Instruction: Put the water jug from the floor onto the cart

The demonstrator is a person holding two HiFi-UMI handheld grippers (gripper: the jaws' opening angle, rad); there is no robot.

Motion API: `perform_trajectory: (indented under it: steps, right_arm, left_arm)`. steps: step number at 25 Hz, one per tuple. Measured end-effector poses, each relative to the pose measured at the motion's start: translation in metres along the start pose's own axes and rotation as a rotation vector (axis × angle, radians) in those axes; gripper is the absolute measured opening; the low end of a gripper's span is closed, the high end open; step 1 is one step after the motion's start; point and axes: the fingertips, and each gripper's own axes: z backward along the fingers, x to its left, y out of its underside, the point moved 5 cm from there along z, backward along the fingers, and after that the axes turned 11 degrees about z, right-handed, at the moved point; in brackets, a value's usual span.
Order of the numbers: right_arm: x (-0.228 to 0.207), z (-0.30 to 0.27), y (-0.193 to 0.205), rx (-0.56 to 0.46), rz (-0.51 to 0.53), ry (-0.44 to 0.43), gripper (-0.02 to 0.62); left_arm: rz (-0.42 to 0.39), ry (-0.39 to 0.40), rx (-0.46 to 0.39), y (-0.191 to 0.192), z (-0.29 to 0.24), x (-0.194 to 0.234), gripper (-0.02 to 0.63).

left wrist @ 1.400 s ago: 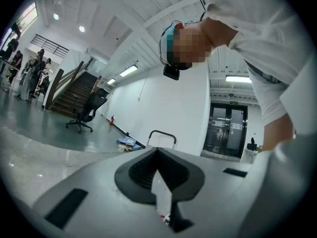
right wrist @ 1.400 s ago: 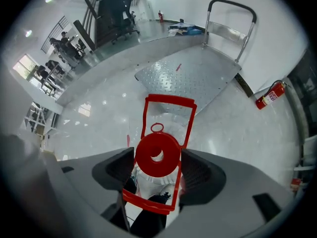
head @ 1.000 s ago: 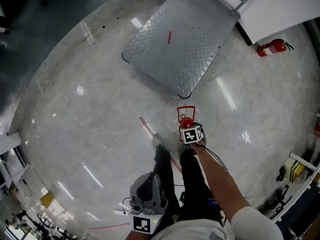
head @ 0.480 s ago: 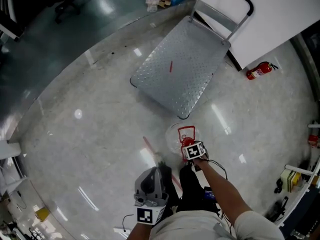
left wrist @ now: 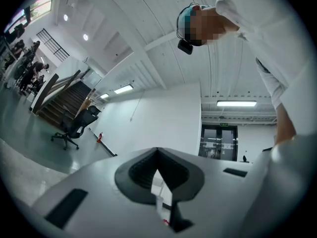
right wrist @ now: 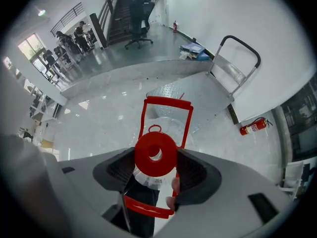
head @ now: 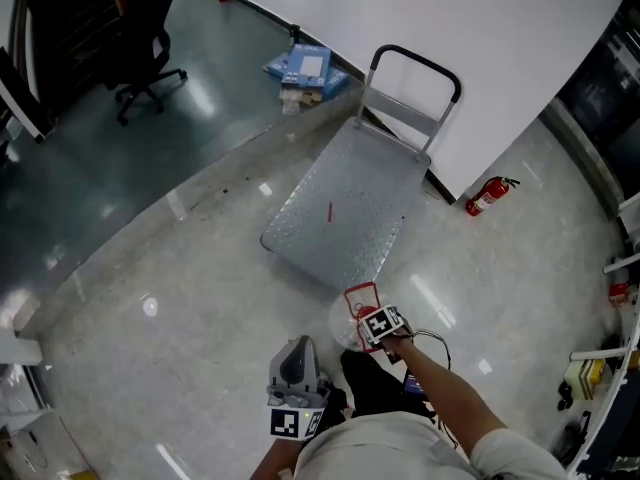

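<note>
The water jug (head: pixel 350 316) is clear plastic with a red cap (right wrist: pixel 155 154) and a red carry handle (right wrist: pixel 167 115). My right gripper (head: pixel 372 323) is shut on its neck just below the cap and holds it over the floor. It hangs just short of the near edge of the cart (head: pixel 340 213), a steel platform trolley with a black push bar (head: pixel 415 68). In the right gripper view the cart (right wrist: pixel 203 95) lies straight ahead beyond the jug. My left gripper (head: pixel 297 353) is close to my body, pointing upward, its jaws together with nothing in them.
A red fire extinguisher (head: pixel 487 196) lies by the white wall right of the cart. Blue boxes (head: pixel 305 68) sit behind the cart. A black office chair (head: pixel 145 38) stands at the far left. Shelving and gear (head: pixel 600 368) line the right edge. My legs are under the jug.
The head view has swung upward, bringing the cart's push bar, the wall and the chair into sight. The right gripper has kept hold of the jug beside the cart's near edge.
</note>
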Motion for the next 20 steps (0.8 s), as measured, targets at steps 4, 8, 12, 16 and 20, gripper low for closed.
perform_trajectory:
  steps: [4, 8, 12, 16, 20]
  right_arm:
    - [-0.024, 0.011, -0.042, -0.050, 0.005, 0.019, 0.270]
    - [-0.054, 0.009, -0.078, -0.071, 0.014, 0.012, 0.270]
    - [-0.083, 0.007, -0.118, -0.090, 0.033, 0.001, 0.270]
    - [-0.112, 0.005, -0.155, -0.104, 0.045, -0.007, 0.270]
    - [-0.144, -0.003, -0.184, -0.111, 0.052, -0.016, 0.270]
  left_arm:
    - [-0.024, 0.025, -0.027, -0.006, -0.035, 0.007, 0.003]
    - [-0.044, 0.023, -0.041, -0.002, -0.080, 0.015, 0.003]
    - [-0.079, 0.003, -0.042, -0.010, -0.132, 0.026, 0.003]
    - [-0.100, -0.010, -0.046, -0.022, -0.182, 0.035, 0.003]
    - [-0.116, -0.013, -0.047, -0.021, -0.235, 0.041, 0.002]
